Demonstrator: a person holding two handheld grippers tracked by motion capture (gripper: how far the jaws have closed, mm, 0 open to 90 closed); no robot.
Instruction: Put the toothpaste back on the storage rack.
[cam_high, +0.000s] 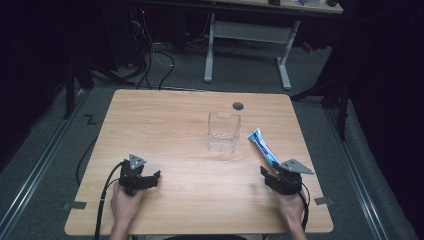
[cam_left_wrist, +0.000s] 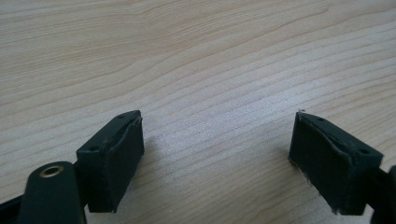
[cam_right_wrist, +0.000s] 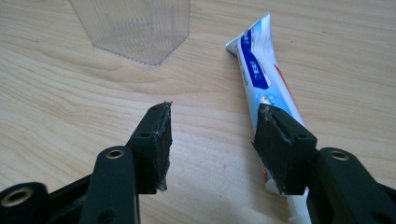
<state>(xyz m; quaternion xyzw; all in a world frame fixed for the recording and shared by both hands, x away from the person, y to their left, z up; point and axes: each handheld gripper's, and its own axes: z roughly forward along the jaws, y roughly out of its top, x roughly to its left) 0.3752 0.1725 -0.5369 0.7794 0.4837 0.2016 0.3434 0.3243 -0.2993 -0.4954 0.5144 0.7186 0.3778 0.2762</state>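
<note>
The right gripper (cam_right_wrist: 212, 140) is held spread, nothing gripped, beside the toothpaste tube (cam_right_wrist: 261, 74) near the clear container (cam_right_wrist: 135, 28); the left gripper (cam_left_wrist: 217, 158) is likewise spread over bare table (cam_left_wrist: 187, 56).

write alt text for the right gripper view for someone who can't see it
The right gripper hangs open over a light wooden table, its right jaw in front of a white and blue toothpaste tube that lies flat outside the gap, nothing between the jaws. A clear square plastic container stands behind, to the tube's left.
</note>
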